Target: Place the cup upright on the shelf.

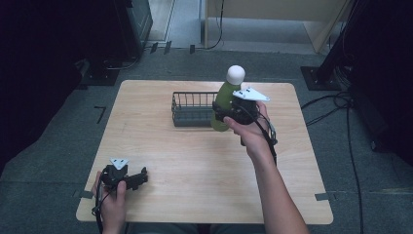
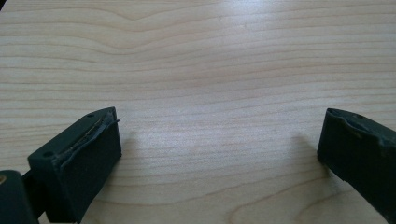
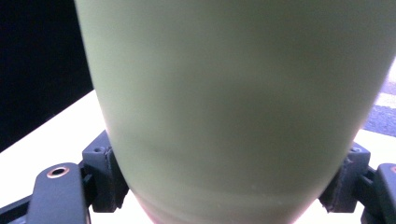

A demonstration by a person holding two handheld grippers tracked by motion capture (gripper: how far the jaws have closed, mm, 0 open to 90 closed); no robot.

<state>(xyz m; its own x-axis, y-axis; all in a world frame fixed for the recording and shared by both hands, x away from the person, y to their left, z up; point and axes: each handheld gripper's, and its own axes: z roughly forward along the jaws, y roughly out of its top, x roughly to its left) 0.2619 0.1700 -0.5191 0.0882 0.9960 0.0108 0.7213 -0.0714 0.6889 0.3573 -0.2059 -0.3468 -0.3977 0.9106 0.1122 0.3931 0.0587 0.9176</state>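
Green and smooth, the bottle [image 1: 225, 100] with its round white cap [image 1: 235, 74] sits clamped upright in the right gripper [image 1: 229, 111], just beside a dark wire basket [image 1: 191, 110]. Left gripper [image 1: 138, 179] rests, jaws wide and empty, on the pale wooden table [image 1: 195, 165].

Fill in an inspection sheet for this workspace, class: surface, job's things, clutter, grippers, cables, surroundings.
Surface: light wooden table, bare around the work.
Job's things: green bottle with white cap, upright; dark wire basket beside it.
Clutter: nothing seen.
Grippers: right gripper shut on the bottle's body; left gripper open, nothing between its jaws, low over the table's near left corner.
Cables: black cables on the floor at right.
Surroundings: grey floor, dark equipment at both sides.
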